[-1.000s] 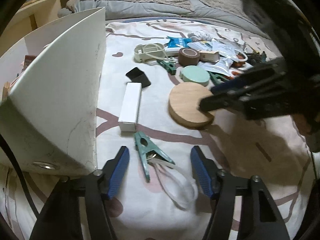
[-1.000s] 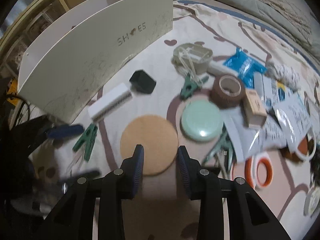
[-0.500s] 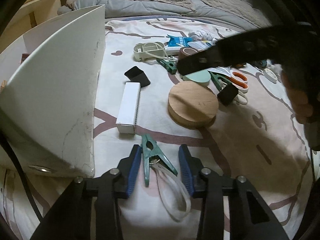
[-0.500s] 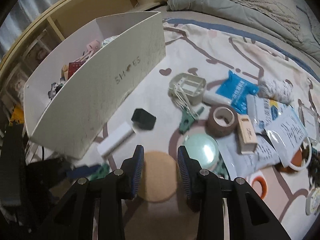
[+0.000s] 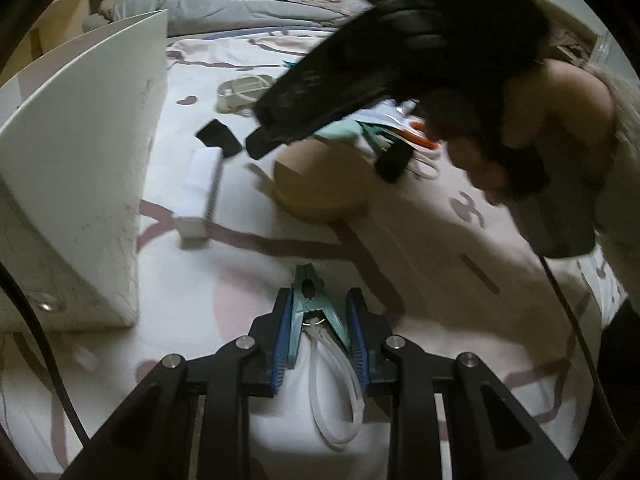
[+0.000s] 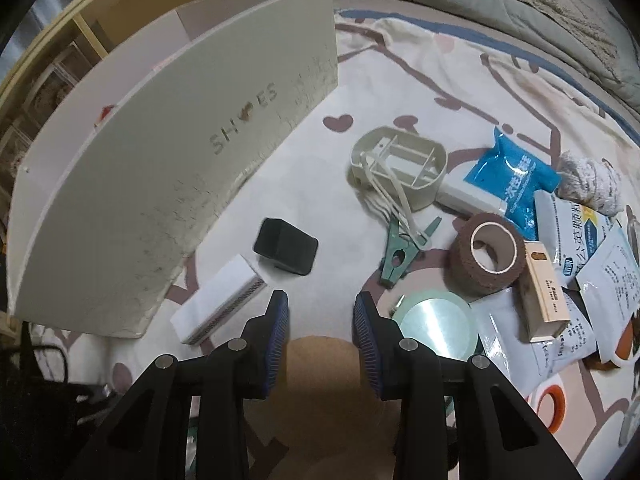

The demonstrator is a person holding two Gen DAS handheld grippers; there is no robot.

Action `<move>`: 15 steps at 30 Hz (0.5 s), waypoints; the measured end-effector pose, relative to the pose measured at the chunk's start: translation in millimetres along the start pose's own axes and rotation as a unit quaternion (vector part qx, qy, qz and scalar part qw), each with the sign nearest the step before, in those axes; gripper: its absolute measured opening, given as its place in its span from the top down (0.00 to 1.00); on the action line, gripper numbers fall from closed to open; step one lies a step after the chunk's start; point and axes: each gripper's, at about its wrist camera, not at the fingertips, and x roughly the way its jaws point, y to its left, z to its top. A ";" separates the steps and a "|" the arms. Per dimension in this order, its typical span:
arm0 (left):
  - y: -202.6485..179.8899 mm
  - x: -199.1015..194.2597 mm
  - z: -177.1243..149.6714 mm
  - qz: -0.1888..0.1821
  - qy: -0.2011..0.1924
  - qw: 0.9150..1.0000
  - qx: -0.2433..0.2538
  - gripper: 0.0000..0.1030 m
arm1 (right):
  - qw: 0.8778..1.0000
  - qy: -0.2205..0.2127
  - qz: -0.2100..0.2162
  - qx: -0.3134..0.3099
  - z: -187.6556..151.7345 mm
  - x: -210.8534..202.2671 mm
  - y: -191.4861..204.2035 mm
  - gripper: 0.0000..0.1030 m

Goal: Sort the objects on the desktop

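Note:
My left gripper (image 5: 319,298) is shut on a green clothes peg (image 5: 310,300) with a white loop of cord (image 5: 336,392) hanging from it, just above the patterned cloth. The white shoe box (image 5: 80,168) stands to its left and shows in the right wrist view (image 6: 168,184) too. My right gripper (image 6: 321,304) is open and empty, above the round cork coaster (image 6: 324,388). It crosses the left wrist view as a dark blurred shape (image 5: 360,80). Ahead of it lie a black block (image 6: 286,246), a white box (image 6: 218,312) and a second green peg (image 6: 400,252).
A beige frame (image 6: 400,164), brown tape roll (image 6: 486,258), mint round lid (image 6: 436,328), small wooden box (image 6: 544,296), blue packet (image 6: 514,184), paper sachets (image 6: 600,280) and orange tape (image 6: 554,404) crowd the right. A bed with grey bedding (image 6: 500,8) is behind.
My left gripper closed on the green peg and lifted it slightly. My right gripper moved forward and lower over the cork coaster, toward the black block.

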 end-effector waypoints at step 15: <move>-16.1 1.8 -11.3 -0.005 0.000 0.999 0.041 0.74 | 0.997 0.039 0.017 -0.065 -36.2 -10.4 4.7 0.65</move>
